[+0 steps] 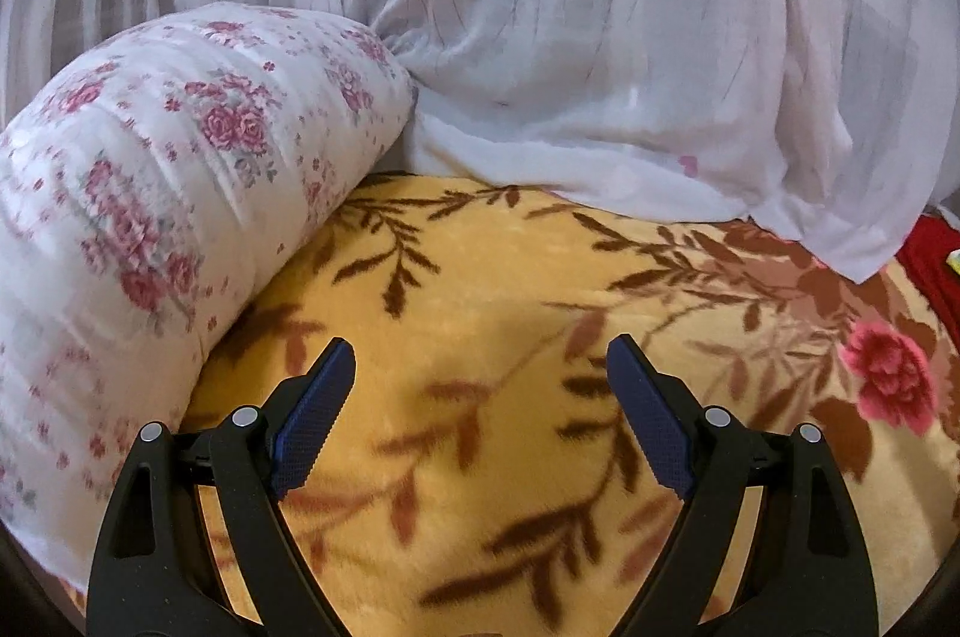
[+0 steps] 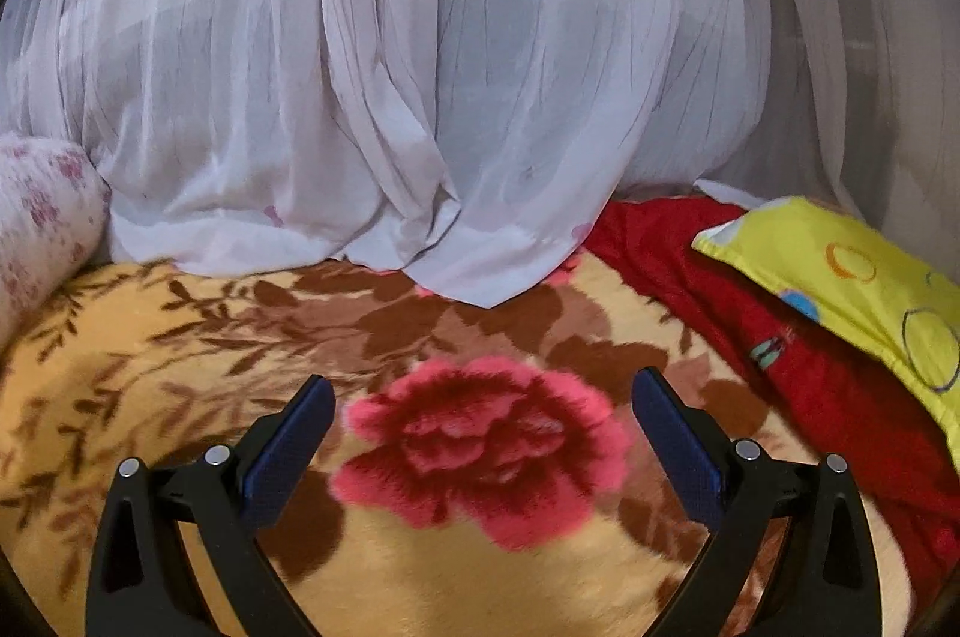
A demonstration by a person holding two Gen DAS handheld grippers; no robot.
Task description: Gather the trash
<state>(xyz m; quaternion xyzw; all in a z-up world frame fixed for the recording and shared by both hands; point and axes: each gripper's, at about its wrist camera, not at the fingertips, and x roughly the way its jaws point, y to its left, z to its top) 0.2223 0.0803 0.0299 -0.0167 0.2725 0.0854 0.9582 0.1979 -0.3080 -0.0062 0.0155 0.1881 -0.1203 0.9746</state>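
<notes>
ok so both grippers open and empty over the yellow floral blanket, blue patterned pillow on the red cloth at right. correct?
Not quite: the pillow on the red cloth is yellow with circles, as the right wrist view shows. Left gripper and right gripper are open and empty over the yellow floral blanket.

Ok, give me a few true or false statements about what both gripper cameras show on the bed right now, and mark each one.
1. Both the left gripper and right gripper are open and hold nothing. True.
2. The bolster pillow is plain blue. False: white with pink flowers.
3. The sheer curtain drapes onto the floral blanket. True.
4. The yellow pillow lies on a green cloth. False: it lies on the red cloth.
</notes>
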